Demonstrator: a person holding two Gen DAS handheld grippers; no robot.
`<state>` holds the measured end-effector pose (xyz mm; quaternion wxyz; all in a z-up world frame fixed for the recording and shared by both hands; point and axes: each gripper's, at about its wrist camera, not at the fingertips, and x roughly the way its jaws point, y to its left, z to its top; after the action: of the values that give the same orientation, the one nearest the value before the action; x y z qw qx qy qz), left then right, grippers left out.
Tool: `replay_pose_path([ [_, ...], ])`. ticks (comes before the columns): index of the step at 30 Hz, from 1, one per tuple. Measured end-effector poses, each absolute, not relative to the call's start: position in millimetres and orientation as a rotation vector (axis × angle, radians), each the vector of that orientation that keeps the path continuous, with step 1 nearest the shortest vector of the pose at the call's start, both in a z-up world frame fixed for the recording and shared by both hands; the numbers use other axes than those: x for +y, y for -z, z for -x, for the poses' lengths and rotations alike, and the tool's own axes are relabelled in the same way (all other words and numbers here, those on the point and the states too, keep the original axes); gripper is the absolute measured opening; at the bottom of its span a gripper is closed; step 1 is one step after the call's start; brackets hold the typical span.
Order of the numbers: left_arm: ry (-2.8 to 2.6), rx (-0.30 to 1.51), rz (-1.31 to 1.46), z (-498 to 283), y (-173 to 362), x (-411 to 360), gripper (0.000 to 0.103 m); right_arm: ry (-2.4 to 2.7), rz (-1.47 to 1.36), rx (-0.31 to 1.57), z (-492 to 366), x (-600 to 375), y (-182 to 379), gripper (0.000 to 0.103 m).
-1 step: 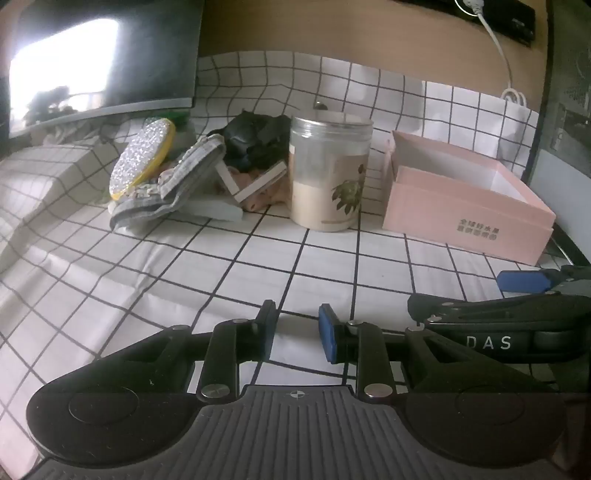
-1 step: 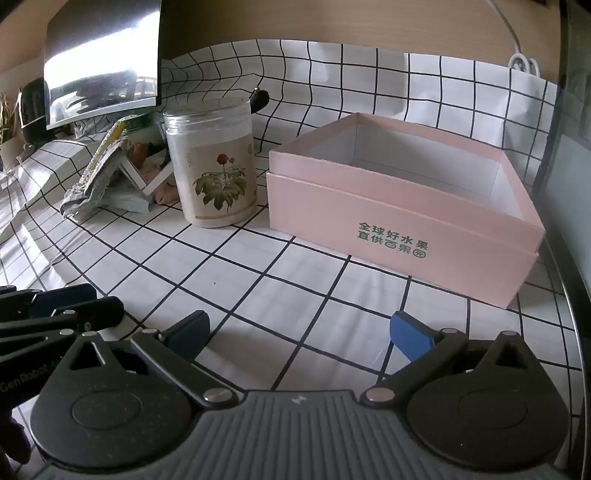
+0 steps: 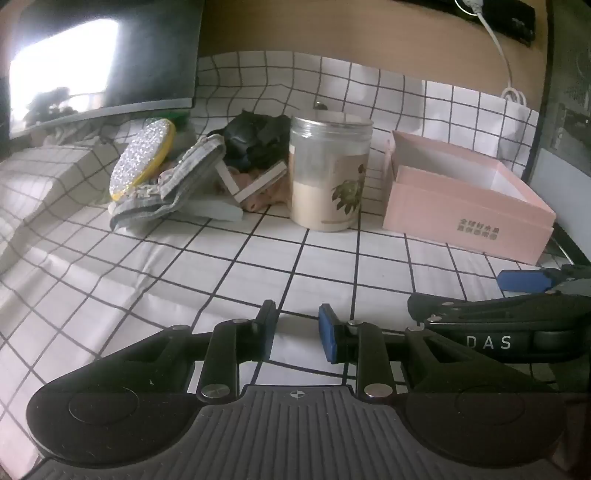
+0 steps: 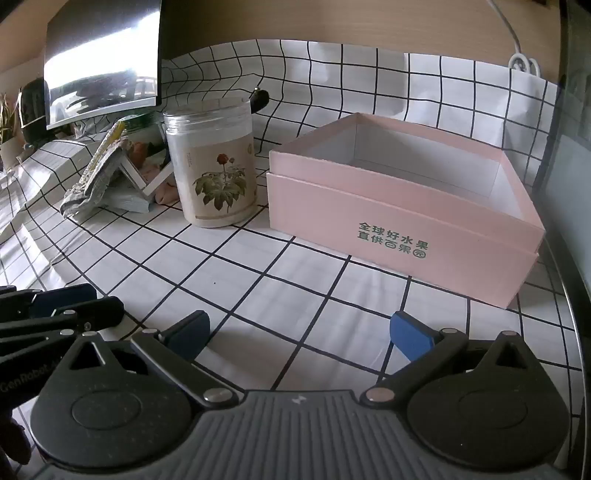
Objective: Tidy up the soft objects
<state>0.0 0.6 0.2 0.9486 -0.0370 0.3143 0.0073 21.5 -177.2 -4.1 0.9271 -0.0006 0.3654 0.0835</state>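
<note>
Left wrist view: my left gripper [image 3: 297, 328] holds nothing, fingers a narrow gap apart.
Right gripper [image 4: 298, 332] spread wide, empty; soft pile [image 3: 166, 184] (socks, dark cloth) lies beyond, left of the jar [image 3: 328, 173], pink box [image 4: 406, 206] right.

Domestic interior, probably a home desk or side table. The surface is draped with a white tablecloth [image 4: 295, 280] printed in a black grid, set against a wood-panelled wall [image 4: 332, 18]. A dark monitor [image 3: 103, 62] stands at the rear left, reflecting a window. Household items crowd the cloth: a floral-labelled plastic jar [image 4: 212, 166], an open pink gift box [image 4: 402, 206], and a heap of small soft goods [image 3: 177, 177]. A white cable [image 3: 496, 44] hangs on the wall.
</note>
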Motion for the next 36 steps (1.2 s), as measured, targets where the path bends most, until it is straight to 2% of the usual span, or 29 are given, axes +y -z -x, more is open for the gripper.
replay_pose_path([
  [36,-0.026,0.637,0.044,0.4,-0.4,-1.1,0.029,-0.183,0.008,0.746,-21.2,-176.6,3.9,0.103],
])
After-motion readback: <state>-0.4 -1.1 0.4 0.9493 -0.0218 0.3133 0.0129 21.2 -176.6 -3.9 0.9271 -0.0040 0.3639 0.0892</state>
